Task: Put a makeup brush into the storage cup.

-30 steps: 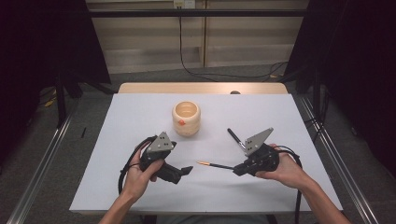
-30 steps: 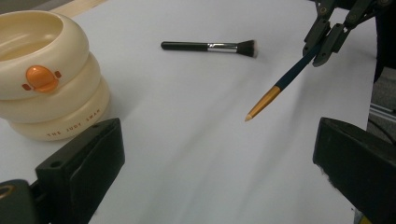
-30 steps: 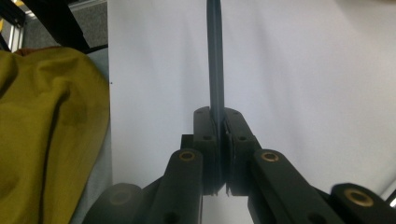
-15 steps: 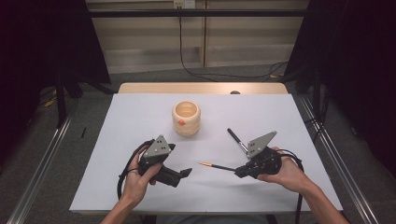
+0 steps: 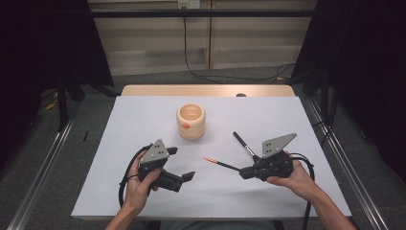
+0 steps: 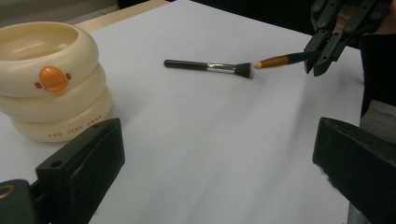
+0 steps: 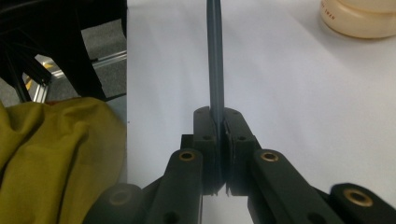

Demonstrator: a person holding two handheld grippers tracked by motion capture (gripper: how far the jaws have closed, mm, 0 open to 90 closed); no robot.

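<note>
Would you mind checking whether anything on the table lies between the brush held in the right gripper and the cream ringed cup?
Nothing visible does. The right gripper holds the orange-tipped brush, and only bare white table separates it from the cup. The second brush lies off to the side.

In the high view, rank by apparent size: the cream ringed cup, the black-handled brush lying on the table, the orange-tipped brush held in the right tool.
1. Cream ringed cup.
2 and 3. Black-handled brush and orange-tipped brush look alike in length; the held one is partly hidden.

Left gripper (image 5: 184, 178) low, jaws wide apart; right gripper (image 5: 243, 172) clamped tight, pointing toward left one.
</note>
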